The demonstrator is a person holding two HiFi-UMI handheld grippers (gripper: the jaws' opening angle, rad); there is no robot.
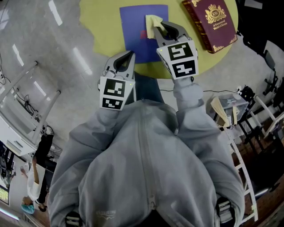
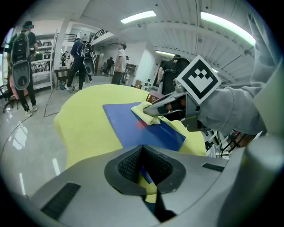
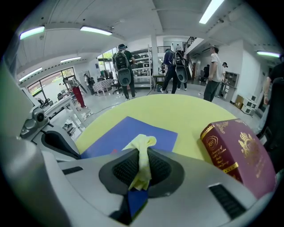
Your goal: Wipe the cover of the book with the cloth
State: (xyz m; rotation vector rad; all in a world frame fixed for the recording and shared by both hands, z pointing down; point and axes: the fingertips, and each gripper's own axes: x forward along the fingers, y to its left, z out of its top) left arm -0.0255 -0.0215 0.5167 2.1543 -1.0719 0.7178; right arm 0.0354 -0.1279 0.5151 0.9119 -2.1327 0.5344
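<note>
Clamping the yellow cloth point(image 1: 153, 21) on the blue book point(image 1: 133, 33), the right gripper point(image 3: 142, 156) grips tight; the left gripper point(image 2: 142, 149) is closed; the red book's point(image 1: 212, 23) gold lettering is unreadable.

Maroon gilt book point(image 1: 210, 23) on round yellow table point(image 1: 100, 22); backpacked people point(image 3: 122, 66) beyond.

A thin blue book point(image 1: 135, 35) lies flat at top centre of the head view. A crumpled pale-yellow cloth point(image 1: 153, 22) sits on its upper right.

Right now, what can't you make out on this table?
The red mark on the blue book: left gripper view, partly under the cloth, too small to read.
The blue book's near right corner: head view, hidden by the right hand-held gripper.
The gold lettering on the maroon book: head view, too small to read.
</note>
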